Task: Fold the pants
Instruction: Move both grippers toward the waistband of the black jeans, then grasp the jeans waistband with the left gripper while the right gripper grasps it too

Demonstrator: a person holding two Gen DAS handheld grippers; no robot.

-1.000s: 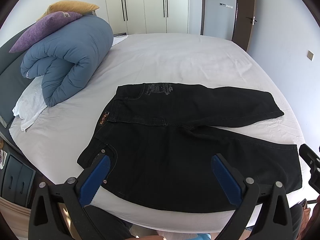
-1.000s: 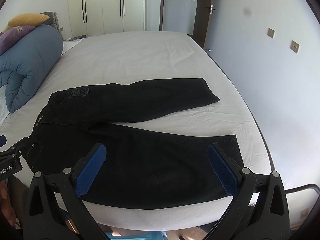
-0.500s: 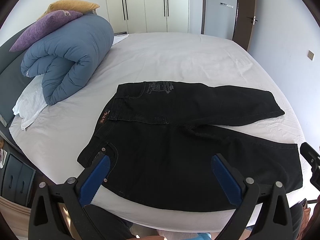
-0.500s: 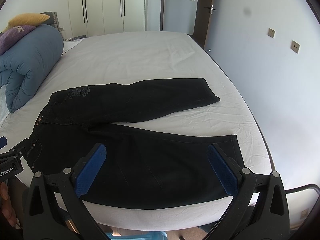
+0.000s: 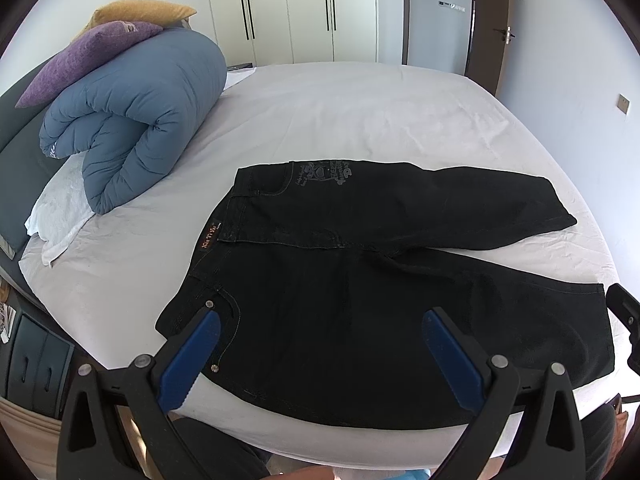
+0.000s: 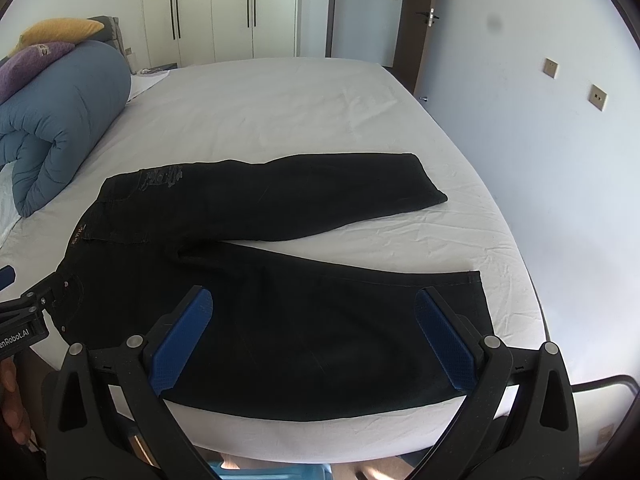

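Note:
Black pants lie flat on the white bed, waistband to the left, both legs spread out to the right. The far leg angles away from the near leg. My left gripper hovers open above the near hip and thigh, nothing between its blue pads. My right gripper is also open, held over the near leg toward its hem. Neither touches the cloth as far as I can see. The other gripper's black body shows at each view's edge.
A rolled blue duvet with purple and yellow pillows sits at the bed's left. White sheet stretches behind the pants. Wardrobe doors and a door stand at the back. A wall runs along the right side.
Both views have crept slightly; the pants sit a little lower in frame. The grippers stay open and the pants have not moved.

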